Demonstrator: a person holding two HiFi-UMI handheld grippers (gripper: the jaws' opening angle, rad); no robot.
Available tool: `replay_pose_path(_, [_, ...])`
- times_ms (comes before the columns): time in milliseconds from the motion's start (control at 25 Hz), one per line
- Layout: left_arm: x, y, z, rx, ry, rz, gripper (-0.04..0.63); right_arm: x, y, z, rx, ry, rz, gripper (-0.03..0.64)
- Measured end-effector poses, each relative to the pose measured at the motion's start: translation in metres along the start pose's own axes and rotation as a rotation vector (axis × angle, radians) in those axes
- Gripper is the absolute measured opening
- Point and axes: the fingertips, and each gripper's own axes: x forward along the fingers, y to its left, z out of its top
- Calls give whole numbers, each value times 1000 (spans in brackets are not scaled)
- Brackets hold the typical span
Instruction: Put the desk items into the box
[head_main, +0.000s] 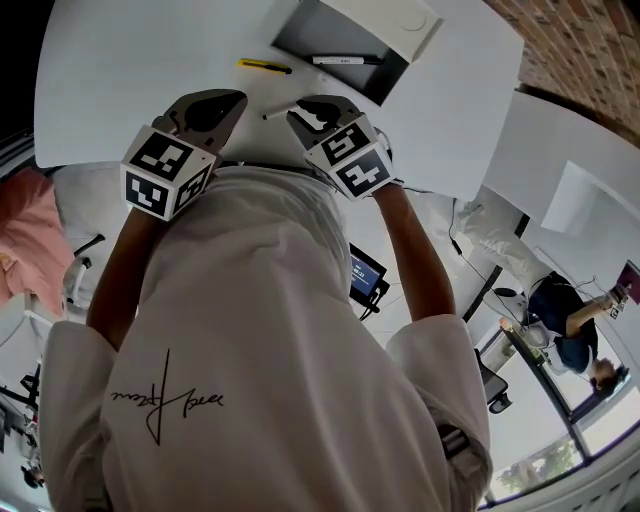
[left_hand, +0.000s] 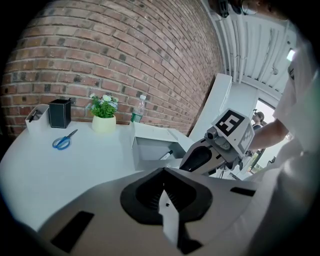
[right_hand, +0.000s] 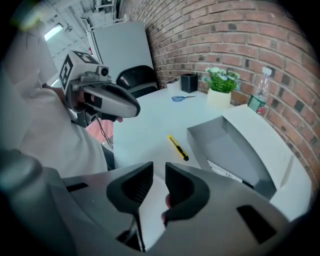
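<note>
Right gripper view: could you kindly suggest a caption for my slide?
Open right gripper above the white desk, yellow utility knife beside the open box.

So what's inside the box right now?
One white pen lies on the floor of the box. The box's walls cover part of that floor, so more could be hidden.
</note>
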Motion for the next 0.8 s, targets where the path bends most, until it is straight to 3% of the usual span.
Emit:
replay_pose_path(240, [-2,2,-6,-10,5,11,5,11,-3,-11,-49,57,9,95])
replay_pose_path(400, [-4,4,-6,-19,5,17,5,17,-7,-19,-152,143,-21,101])
replay_pose_path(800, [2,-5,-10,-11,19,14,5,34,-4,-39,-341,276,12,112])
